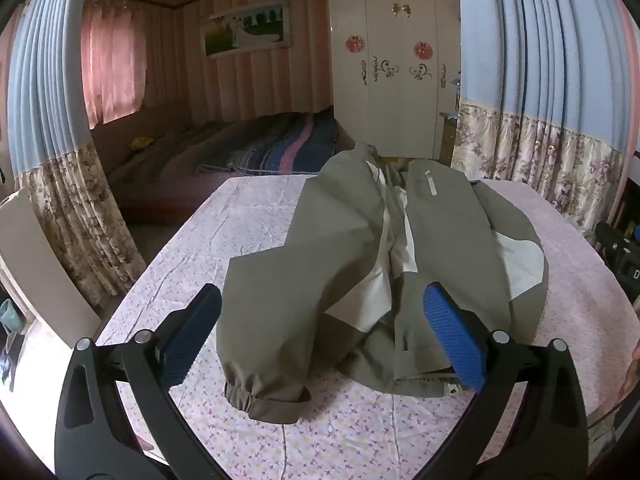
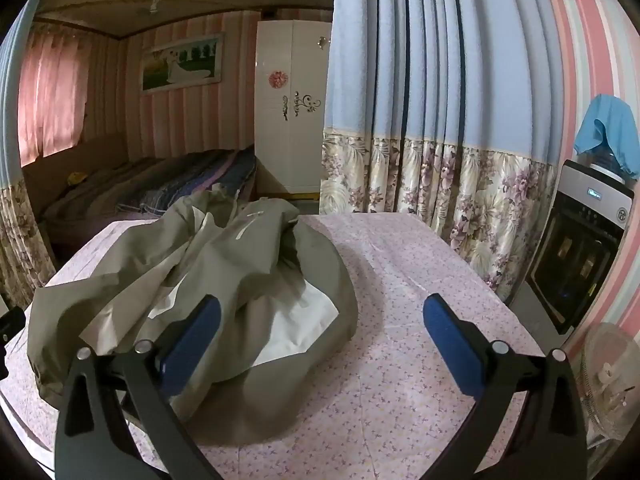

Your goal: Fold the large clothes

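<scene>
An olive-green jacket (image 1: pixel 352 248) with white lining lies crumpled on the table with the pink floral cloth (image 1: pixel 224 232). A sleeve with an elastic cuff (image 1: pixel 260 396) hangs toward me. My left gripper (image 1: pixel 322 336) is open and empty, its blue pads straddling the jacket's near part just above it. In the right wrist view the jacket (image 2: pixel 192 264) lies at the left. My right gripper (image 2: pixel 322 344) is open and empty, its left finger (image 2: pixel 196 336) over the jacket's edge, its right finger over bare cloth (image 2: pixel 400 280).
Blue and floral curtains (image 2: pixel 440 140) hang close behind the table at both sides. A bed (image 1: pixel 240 148) and a white wardrobe (image 1: pixel 392 72) stand beyond. A water dispenser (image 2: pixel 580 256) and a fan (image 2: pixel 608 368) stand at the right.
</scene>
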A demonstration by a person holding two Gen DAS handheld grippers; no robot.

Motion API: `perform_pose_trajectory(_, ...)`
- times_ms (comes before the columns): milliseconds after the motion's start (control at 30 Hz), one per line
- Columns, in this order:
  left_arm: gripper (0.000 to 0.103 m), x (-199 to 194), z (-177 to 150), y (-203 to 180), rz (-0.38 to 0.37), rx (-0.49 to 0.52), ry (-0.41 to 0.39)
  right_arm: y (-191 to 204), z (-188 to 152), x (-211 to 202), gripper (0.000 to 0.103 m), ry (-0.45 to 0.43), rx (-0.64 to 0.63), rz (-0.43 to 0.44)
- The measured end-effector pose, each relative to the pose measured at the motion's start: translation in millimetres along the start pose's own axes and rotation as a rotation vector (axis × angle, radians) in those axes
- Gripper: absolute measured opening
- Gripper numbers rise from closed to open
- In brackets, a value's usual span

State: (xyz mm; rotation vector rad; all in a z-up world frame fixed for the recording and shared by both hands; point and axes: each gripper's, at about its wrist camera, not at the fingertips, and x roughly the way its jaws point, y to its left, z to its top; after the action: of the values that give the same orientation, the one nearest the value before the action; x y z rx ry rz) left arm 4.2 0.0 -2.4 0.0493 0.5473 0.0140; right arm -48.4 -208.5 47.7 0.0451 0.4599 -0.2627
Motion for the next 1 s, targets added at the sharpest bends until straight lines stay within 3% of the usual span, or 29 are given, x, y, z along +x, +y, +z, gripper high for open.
perform_pose_trajectory(1000, 0.100, 5, 0, 0, 0.016, 0.012, -0.003, -10, -1, 6, 0.101, -0.039, 0.012, -0.007)
